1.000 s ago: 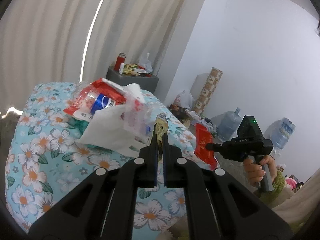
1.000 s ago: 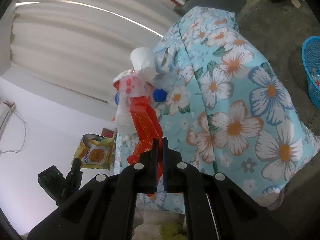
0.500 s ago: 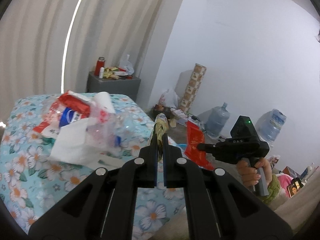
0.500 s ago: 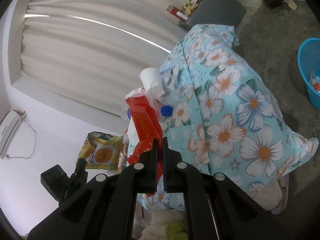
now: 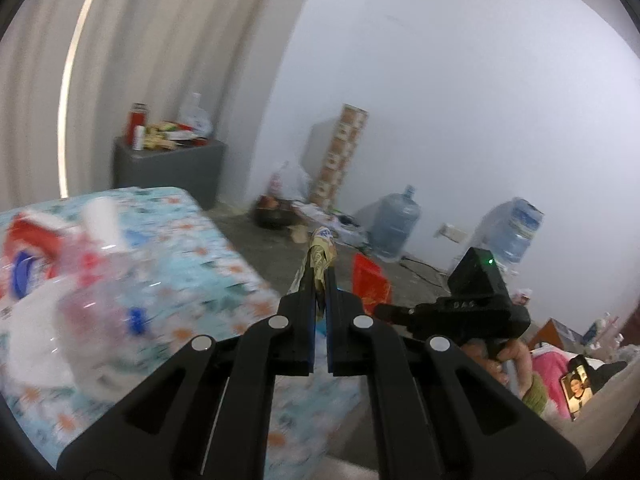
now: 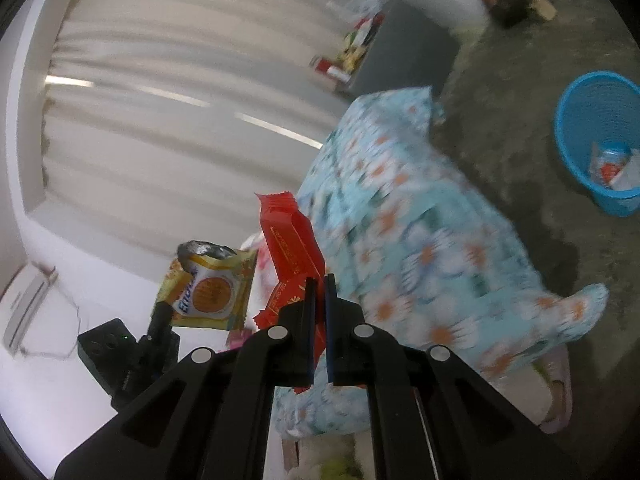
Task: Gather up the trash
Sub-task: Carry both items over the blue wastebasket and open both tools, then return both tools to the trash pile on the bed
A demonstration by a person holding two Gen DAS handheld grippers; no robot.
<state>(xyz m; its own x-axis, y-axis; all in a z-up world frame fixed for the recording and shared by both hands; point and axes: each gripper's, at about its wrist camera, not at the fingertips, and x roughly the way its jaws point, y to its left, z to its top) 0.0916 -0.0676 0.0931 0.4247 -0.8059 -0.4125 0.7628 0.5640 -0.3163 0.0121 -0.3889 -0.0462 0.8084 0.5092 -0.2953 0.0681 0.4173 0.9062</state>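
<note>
The left tongs (image 5: pixel 319 280) are clenched on a yellow snack wrapper (image 5: pixel 320 254), which stands up between the two jaws and is seen edge-on in the left wrist view. In the right wrist view the same yellow wrapper shows its printed front, with its torn top open, at the tip of the left tongs. The right tongs (image 6: pixel 319 292) are clenched on a red wrapper (image 6: pixel 292 256), which rises upward from the jaws and leans a little to the left. Both wrappers are held in the air, off the worktop (image 6: pixel 400 216), which is covered with a light blue cloth with flowers. On this cloth more trash (image 5: pixel 76 280) lies in a blurred heap: a white cup (image 5: pixel 103 218), clear plastic, a blue cap and red packaging. A blue basket (image 6: pixel 596 136) stands on the floor (image 6: pixel 520 80), well apart from the worktop, and some wrappers lie inside it. A person's hand (image 5: pixel 508 364) grips the handle of the right tongs. Near the white wall stand two large water bottles (image 5: pixel 394 222) and a grey cabinet (image 5: pixel 168 168) with small things on top.
</note>
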